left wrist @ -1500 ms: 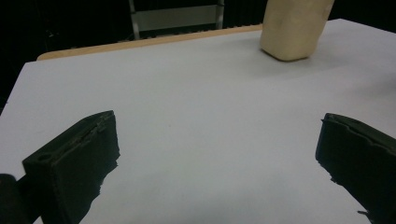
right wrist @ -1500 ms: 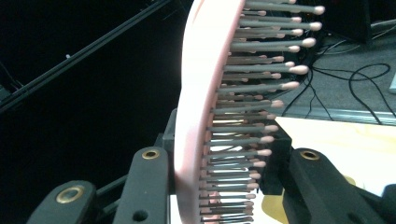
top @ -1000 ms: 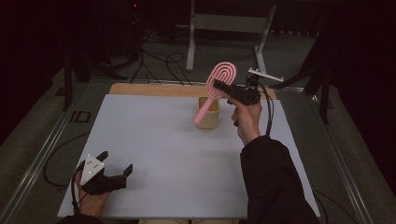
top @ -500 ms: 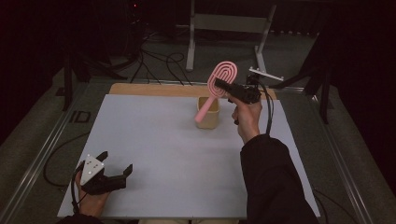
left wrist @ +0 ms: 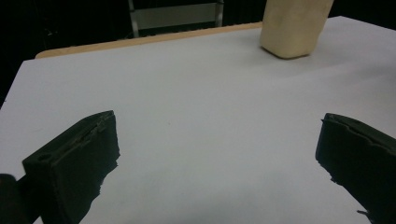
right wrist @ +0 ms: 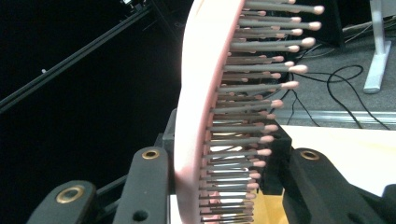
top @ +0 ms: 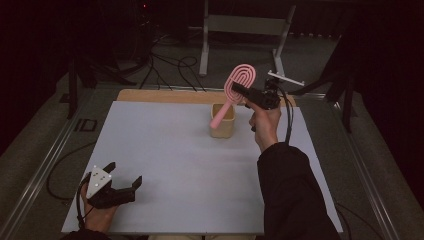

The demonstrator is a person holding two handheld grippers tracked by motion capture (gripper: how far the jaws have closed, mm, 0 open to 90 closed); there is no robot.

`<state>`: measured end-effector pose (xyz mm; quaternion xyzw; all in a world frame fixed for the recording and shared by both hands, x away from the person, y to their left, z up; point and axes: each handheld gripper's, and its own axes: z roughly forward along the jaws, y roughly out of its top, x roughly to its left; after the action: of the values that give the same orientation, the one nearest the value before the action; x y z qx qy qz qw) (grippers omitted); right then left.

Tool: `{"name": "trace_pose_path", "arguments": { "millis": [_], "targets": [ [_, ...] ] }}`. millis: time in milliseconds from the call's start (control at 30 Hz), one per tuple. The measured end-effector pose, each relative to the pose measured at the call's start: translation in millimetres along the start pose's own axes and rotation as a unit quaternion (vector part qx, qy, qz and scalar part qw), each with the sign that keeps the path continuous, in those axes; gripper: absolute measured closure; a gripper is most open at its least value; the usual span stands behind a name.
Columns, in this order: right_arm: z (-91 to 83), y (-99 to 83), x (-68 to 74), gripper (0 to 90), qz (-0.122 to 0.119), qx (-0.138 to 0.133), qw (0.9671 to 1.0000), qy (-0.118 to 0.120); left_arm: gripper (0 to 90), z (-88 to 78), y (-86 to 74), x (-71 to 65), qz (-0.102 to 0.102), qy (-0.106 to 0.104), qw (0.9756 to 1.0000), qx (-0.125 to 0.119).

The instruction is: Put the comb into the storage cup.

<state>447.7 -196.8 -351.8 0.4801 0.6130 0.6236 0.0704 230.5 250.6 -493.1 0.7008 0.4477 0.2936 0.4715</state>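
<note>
Hairbrush [top: 234, 92] slightly lower into cup [top: 222, 122], right gripper [top: 239, 90] fingers clamping it; left gripper [top: 122, 176] fingers spread.

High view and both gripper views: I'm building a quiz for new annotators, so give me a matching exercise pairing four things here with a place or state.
Things:
1. pink hairbrush
2. left gripper
3. beige holder
4. right gripper

States:
a. open, low over the white table, near edge
b. standing on the table, far side
c. clamped by its head, handle pointing down at the holder
d. raised, shut on something

Pairs: 1-c, 2-a, 3-b, 4-d
</note>
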Motion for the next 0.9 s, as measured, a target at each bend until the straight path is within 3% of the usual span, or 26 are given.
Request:
{"name": "trace_pose_path", "arguments": {
  "millis": [900],
  "targets": [
    [7.2, 7.5, -0.9, 63.7, -0.001, -0.008, 0.9998, -0.017, 0.2, -0.8, -0.1, -0.1, -0.001, 0.0, 1.0, -0.001]
  ]
}}
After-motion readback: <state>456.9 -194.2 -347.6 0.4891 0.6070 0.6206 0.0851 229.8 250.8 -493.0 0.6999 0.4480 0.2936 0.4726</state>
